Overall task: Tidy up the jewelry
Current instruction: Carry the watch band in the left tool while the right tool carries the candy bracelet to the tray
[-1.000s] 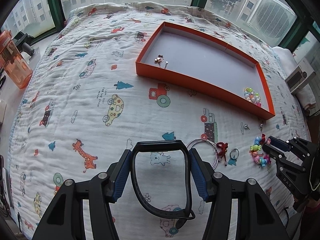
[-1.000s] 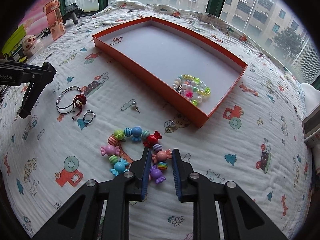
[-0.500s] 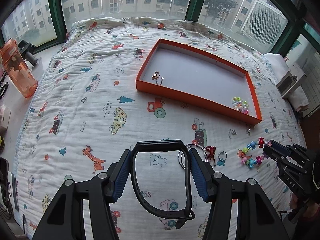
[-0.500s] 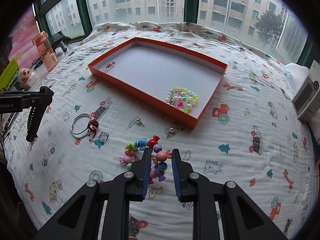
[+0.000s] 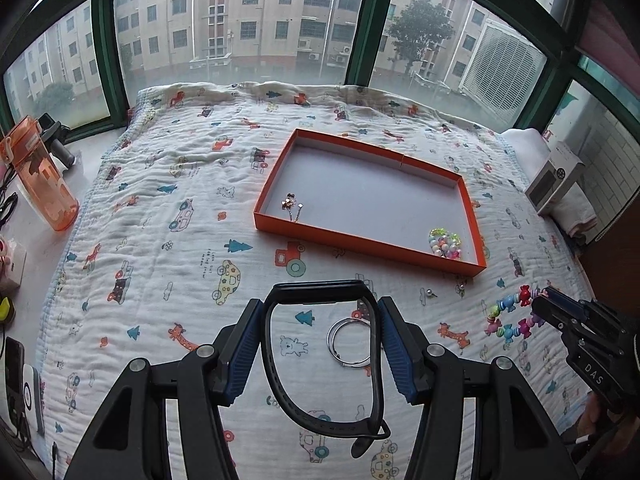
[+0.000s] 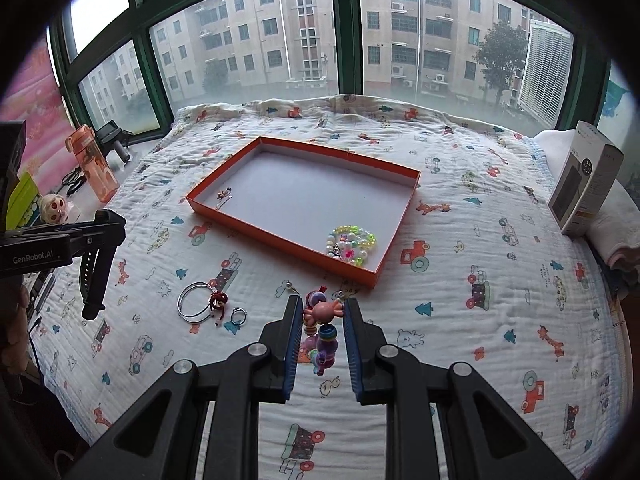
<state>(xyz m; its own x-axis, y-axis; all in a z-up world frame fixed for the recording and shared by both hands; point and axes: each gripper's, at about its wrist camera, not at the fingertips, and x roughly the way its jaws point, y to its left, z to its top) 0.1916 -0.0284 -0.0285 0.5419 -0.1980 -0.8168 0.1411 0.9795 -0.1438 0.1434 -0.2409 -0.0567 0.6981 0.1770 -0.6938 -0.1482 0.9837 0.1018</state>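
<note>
Legible writing: "GenRobot.AI" on left gripper (image 6: 94, 276), "DAS" on right gripper (image 5: 538, 306). Left fingers, moderately spread, clamp black watch band (image 5: 320, 356) between pads. Right fingers, narrow, pinch candy-bead bracelet (image 6: 322, 332), hanging between them. Orange tray (image 6: 280, 246) lies ahead.

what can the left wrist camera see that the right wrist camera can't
Only the left wrist view shows the black watch band as a whole loop between the left gripper fingers. Only the right wrist view shows the red charm and small ring beside the bangles. Both show the orange tray, pastel bracelet, and candy bead bracelet held by the right gripper.
</note>
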